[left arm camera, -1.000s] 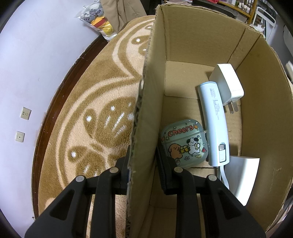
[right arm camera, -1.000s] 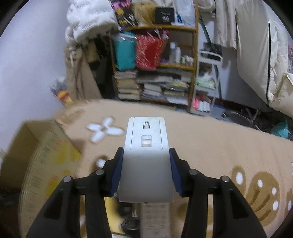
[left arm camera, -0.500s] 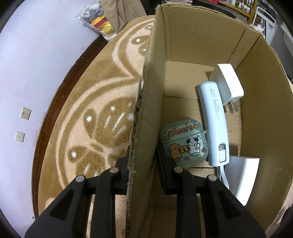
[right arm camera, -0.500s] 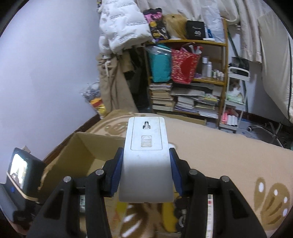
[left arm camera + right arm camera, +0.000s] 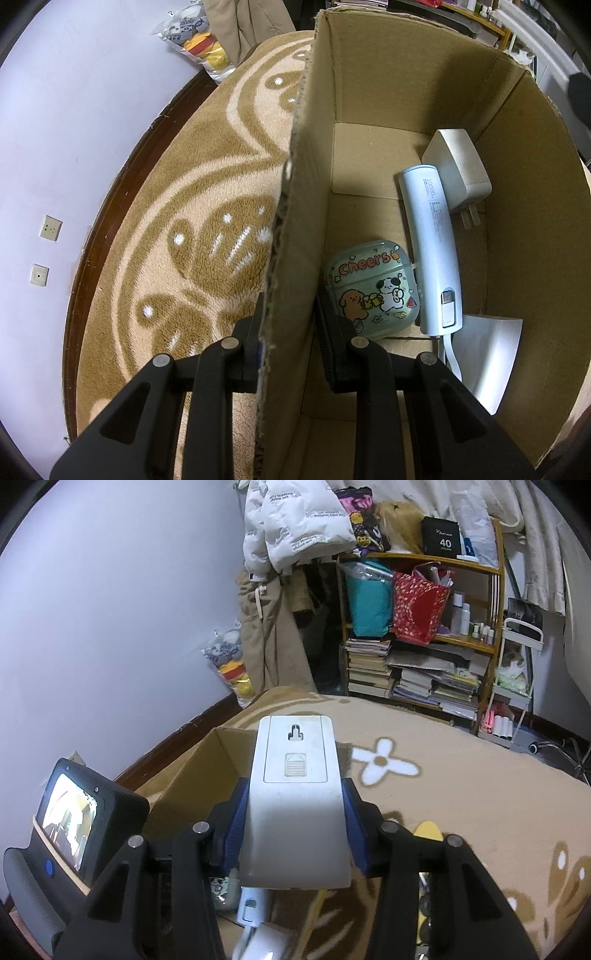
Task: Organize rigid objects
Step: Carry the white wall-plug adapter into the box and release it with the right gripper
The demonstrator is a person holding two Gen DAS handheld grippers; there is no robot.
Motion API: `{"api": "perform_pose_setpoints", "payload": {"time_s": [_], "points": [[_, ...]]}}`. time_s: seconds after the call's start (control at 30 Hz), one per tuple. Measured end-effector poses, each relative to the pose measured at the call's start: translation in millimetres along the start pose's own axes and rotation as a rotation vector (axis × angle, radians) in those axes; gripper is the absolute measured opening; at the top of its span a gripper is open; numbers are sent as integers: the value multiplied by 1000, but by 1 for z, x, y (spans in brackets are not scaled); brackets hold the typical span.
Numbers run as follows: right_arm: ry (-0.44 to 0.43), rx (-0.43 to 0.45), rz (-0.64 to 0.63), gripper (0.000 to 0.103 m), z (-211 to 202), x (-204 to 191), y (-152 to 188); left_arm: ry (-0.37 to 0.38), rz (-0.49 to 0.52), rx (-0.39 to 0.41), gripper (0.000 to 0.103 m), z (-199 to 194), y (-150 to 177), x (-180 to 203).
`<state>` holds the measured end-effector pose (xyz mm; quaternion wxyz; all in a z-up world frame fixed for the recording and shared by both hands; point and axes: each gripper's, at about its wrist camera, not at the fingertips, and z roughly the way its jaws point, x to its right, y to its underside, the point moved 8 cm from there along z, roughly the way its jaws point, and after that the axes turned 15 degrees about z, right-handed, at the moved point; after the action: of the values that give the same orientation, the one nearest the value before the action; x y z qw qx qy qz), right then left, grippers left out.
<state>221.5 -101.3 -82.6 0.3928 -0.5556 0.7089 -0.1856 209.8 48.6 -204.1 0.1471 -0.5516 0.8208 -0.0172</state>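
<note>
Box [image 5: 369,81] on rug [image 5: 207,236], left gripper [image 5: 288,325] clamped on its left wall: earbud case [image 5: 371,288], power bank [image 5: 432,243], charger [image 5: 458,170] along right wall; right gripper [image 5: 295,823] pinching white device [image 5: 295,797] above box.

"Cheers" on the earbud case [image 5: 371,286]; "10000" on the power bank [image 5: 432,240] at its 2 o'clock; "40" on the black box [image 5: 440,536], top shelf

The far-left floor of the brown cardboard box [image 5: 388,85] is left bare; its near and right floor is taken up by a cartoon-printed earbud case [image 5: 371,286], a long pale-blue power bank [image 5: 432,240] and a white plug charger [image 5: 458,166], hemmed in by tall walls.
</note>
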Motion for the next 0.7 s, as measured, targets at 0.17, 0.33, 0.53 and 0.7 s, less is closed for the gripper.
{"api": "perform_pose_setpoints", "payload": {"time_s": [0.17,0.33,0.53,0.7], "points": [[-4,-22,5,51,8,-2,5,1,-1,0,24,0,0,0],[4,-33,3,51,12,-3,11,2,-1,0,24,-1,0,1],[8,-45,9,51,16,-3,14,3,-1,0,24,-1,0,1],[11,-43,5,51,16,-2,13,2,0,-1,24,-1,0,1]]}}
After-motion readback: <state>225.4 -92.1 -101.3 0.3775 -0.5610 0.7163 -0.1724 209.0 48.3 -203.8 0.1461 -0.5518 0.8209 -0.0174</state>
